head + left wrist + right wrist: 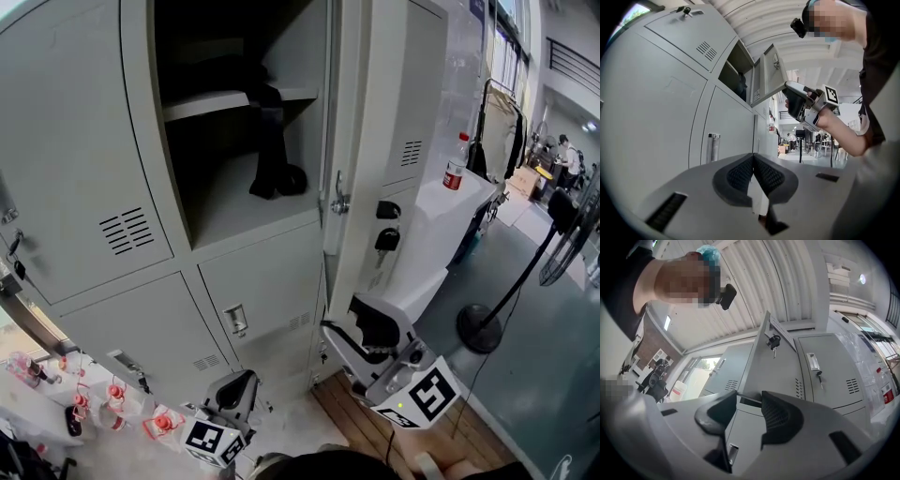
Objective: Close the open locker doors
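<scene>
Grey lockers fill the head view. One upper compartment stands open, with a black item hanging off its shelf. Its door swings out to the right, with keys in the lock. My right gripper is open just under the door's lower edge. In the right gripper view that door comes down into the gap of the right gripper; I cannot tell whether they touch. My left gripper hangs low before the lower lockers, empty. The left gripper is shut, and the door shows above it.
A white table with a red-labelled bottle stands right of the door. A floor fan on a round base is further right. Small red-tagged bottles lie on the floor at left. A wooden platform lies underfoot.
</scene>
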Action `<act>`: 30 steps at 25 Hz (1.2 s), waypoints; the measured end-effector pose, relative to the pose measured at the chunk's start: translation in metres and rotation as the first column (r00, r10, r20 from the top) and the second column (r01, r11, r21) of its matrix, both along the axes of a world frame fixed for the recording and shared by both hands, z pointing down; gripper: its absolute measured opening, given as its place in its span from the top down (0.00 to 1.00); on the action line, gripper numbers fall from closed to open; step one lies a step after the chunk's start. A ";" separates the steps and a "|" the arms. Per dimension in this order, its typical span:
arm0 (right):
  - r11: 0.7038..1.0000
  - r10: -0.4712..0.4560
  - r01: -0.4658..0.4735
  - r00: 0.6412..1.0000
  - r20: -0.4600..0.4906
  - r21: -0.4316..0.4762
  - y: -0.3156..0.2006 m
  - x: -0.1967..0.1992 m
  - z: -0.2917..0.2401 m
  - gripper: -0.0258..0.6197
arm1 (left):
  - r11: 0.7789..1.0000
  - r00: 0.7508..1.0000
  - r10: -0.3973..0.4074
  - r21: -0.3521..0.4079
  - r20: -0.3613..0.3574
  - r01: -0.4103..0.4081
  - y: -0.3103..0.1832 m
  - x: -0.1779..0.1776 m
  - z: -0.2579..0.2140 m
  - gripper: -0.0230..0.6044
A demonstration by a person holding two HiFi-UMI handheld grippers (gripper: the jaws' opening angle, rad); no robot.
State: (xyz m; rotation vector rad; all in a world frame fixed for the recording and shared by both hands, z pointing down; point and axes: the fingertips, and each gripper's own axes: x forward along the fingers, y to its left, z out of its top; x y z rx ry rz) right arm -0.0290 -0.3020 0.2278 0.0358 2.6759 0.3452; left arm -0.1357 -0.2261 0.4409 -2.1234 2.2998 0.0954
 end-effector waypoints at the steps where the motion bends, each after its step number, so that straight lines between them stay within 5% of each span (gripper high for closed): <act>1: 1.000 -0.003 0.003 1.000 -0.003 0.001 0.003 -0.004 0.000 0.69 | 1.000 1.000 0.002 -0.002 0.001 -0.002 0.002 -0.004 -0.001 0.95; 14: 1.000 -0.013 0.014 1.000 0.008 -0.024 0.030 -0.052 -0.001 0.74 | 1.000 1.000 0.022 -0.019 0.013 -0.022 0.030 -0.045 -0.001 0.95; 30: 0.997 -0.055 0.056 0.998 0.022 -0.043 0.049 -0.113 -0.005 0.78 | 0.997 0.998 -0.058 -0.045 -0.009 0.057 0.079 -0.092 0.008 0.95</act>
